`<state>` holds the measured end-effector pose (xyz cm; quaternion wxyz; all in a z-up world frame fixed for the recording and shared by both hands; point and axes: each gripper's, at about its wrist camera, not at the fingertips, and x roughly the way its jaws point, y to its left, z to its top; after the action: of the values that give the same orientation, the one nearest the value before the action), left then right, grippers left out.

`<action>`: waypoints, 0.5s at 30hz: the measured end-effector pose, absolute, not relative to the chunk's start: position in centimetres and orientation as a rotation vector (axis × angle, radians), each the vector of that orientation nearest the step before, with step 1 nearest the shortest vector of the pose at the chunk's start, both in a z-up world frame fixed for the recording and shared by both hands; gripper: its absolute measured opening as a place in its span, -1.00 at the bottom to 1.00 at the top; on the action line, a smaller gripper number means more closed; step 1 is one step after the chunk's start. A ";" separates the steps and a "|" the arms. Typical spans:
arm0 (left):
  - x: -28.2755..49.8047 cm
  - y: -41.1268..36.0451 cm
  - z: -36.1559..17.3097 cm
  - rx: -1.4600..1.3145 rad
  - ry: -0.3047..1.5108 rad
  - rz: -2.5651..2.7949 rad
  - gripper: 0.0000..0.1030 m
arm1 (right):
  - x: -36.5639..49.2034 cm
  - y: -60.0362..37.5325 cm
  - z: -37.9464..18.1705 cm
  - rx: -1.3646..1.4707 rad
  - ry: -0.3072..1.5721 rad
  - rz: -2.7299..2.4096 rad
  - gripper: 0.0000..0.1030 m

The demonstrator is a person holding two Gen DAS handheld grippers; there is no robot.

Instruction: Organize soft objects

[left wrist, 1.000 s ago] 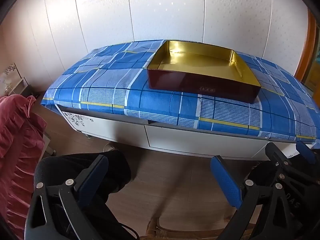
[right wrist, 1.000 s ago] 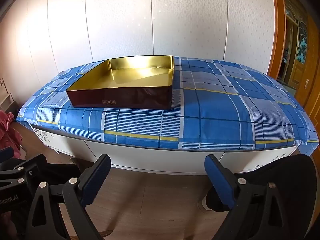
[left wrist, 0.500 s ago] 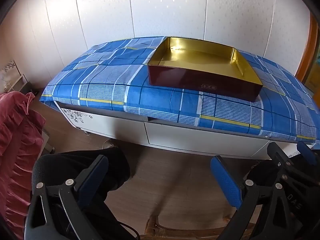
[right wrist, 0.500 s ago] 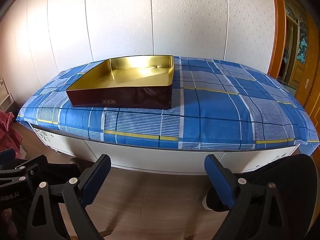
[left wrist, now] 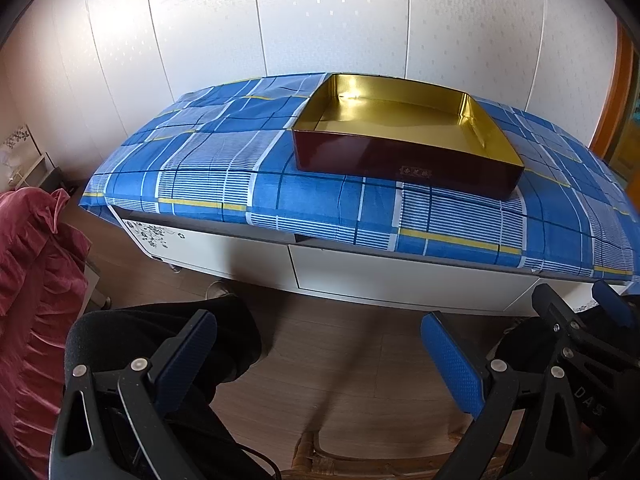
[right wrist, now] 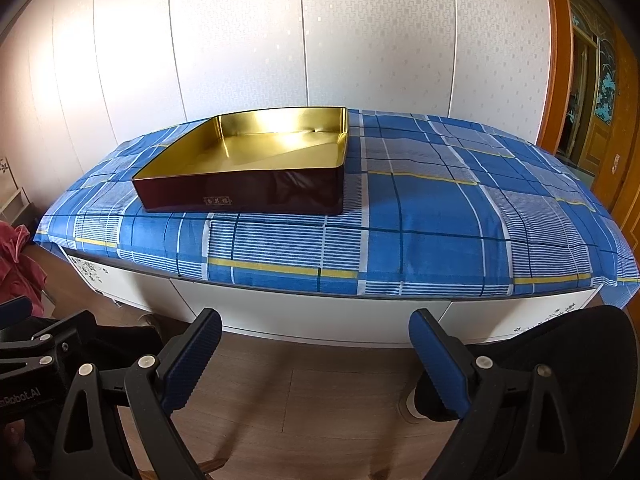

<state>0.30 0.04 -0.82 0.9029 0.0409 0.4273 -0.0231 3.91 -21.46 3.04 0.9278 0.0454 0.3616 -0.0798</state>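
Change since the earlier frames is small. In the left wrist view the cabinet (left wrist: 400,276) and the tray (left wrist: 404,156) are now seen slightly higher and further right than a second ago, so the left gripper (left wrist: 320,356) has been shifted a little; the right wrist view is matched almost exactly by its earlier frames. Both grippers are held low over the wooden floor (right wrist: 328,396), in front of the cabinet, and the fingers of each are spread wide apart with nothing between them; the right gripper (right wrist: 316,356) is likewise empty. The tray, dark red outside and gold inside, is set flat on the blue checked cloth (right wrist: 432,216) covering the cabinet top, and nothing is seen in it. Red fabric (left wrist: 32,280) is heaped at the left edge, well apart from the tray.
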 end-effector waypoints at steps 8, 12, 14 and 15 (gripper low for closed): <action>0.4 0.2 -0.8 0.086 0.885 -0.049 1.00 | 4.0 -21.4 3.0 0.088 0.748 -0.155 0.87; 0.4 0.2 -0.9 0.089 0.885 -0.048 1.00 | 4.1 -21.4 2.8 0.090 0.754 -0.148 0.87; 0.4 0.2 -0.9 0.090 0.886 -0.049 1.00 | 4.2 -21.4 2.8 0.090 0.757 -0.143 0.87; 0.3 0.2 -0.9 0.092 0.885 -0.049 1.00 | 4.2 -21.4 2.7 0.090 0.758 -0.141 0.87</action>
<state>0.34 0.19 -0.95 0.9023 0.0445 0.4282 -0.0236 4.22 -21.38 2.74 0.9256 0.0440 0.3697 -0.0688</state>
